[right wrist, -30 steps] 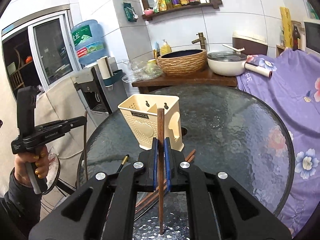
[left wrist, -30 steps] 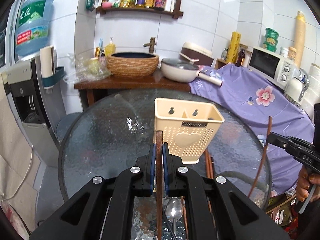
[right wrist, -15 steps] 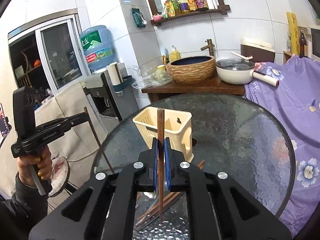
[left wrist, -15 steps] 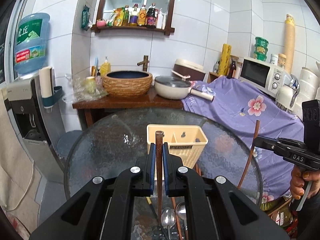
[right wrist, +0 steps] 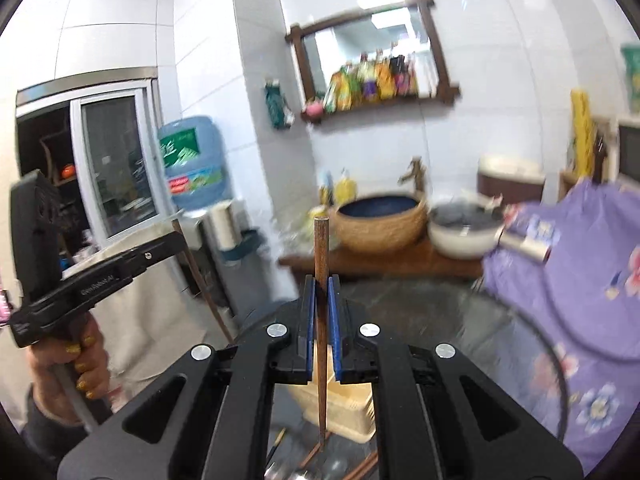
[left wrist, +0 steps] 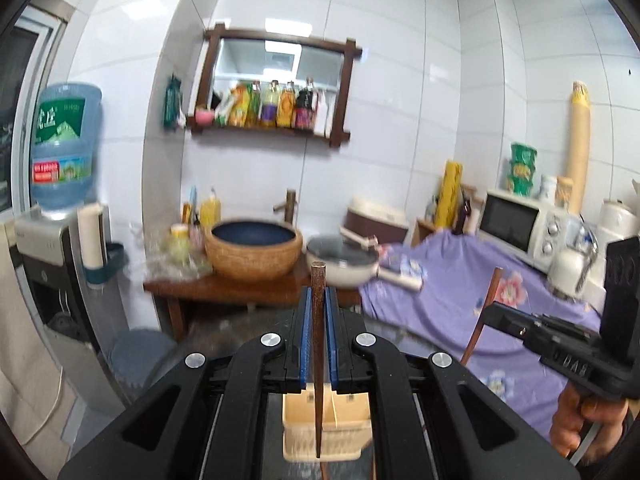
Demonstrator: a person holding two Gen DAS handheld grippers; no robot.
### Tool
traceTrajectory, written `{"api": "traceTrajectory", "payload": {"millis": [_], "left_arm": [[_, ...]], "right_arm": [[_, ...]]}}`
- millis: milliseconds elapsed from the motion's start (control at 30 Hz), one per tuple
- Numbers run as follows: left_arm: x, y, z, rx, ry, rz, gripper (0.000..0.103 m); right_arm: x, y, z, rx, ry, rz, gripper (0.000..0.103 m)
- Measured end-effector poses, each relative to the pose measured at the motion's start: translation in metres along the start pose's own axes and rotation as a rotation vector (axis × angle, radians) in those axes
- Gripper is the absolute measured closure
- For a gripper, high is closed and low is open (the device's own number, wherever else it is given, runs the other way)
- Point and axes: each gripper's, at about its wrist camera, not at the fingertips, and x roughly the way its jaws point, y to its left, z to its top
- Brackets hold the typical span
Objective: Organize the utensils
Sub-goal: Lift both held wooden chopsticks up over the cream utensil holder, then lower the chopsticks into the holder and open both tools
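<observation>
A dark brown wooden chopstick is clamped upright by the left gripper, and another brown wooden chopstick likewise by the right gripper (tips downward), presumably for dropping into the cream perforated plastic utensil holder.

Chopstick dark matt wood; holder cream perforated plastic; wall tiles glossy white; tabletop textured glass.

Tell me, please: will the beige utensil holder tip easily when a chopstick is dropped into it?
Perhaps. The utensil holder looks like thin perforated plastic, so probably light. It seems empty, with nothing weighing it down. The glass table looks slick, so it may slide.
</observation>
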Motion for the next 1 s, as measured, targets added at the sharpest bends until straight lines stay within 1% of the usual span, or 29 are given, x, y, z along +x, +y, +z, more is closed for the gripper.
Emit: {"api": "traceTrajectory", "payload": {"millis": [100, 167, 200, 267, 367, 500, 633, 767, 867, 967, 1000], "left_arm": [[0.01, -0.002, 0.014, -0.03, -0.053, 0.009, 0.096], [0.016, -0.003, 0.017, -0.04, -0.087, 0.033, 0.096], [0.018, -0.002, 0.018, -0.045, -0.1, 0.038, 0.096], [0.029, -0.002, 0.01, -0.053, -0.107, 0.054, 0.096], [0.046, 0.0, -0.01, -0.051, -0.082, 0.072, 0.096], [0.066, 0.012, -0.039, -0.076, -0.024, 0.073, 0.096], [0.079, 0.021, -0.069, -0.082, 0.031, 0.071, 0.096], [0.09, 0.028, -0.092, -0.082, 0.083, 0.075, 0.096], [0.098, 0.034, -0.103, -0.094, 0.112, 0.077, 0.096], [0.104, 0.038, -0.111, -0.099, 0.136, 0.074, 0.096], [0.105, 0.038, -0.113, -0.094, 0.128, 0.078, 0.096]], "right_arm": [[0.01, 0.004, 0.015, -0.01, -0.07, -0.052, 0.096], [0.017, 0.004, 0.02, -0.014, -0.107, -0.087, 0.096], [0.021, 0.006, 0.02, -0.023, -0.128, -0.111, 0.096], [0.034, 0.007, 0.017, -0.034, -0.132, -0.132, 0.096], [0.057, 0.005, -0.001, -0.037, -0.098, -0.15, 0.096], [0.083, -0.009, -0.032, 0.008, -0.033, -0.156, 0.096], [0.097, -0.016, -0.058, 0.021, 0.012, -0.154, 0.096], [0.107, -0.02, -0.076, 0.026, 0.045, -0.155, 0.096], [0.111, -0.022, -0.081, 0.031, 0.058, -0.156, 0.096], [0.115, -0.022, -0.085, 0.027, 0.07, -0.159, 0.096], [0.115, -0.022, -0.086, 0.022, 0.068, -0.161, 0.096]]}}
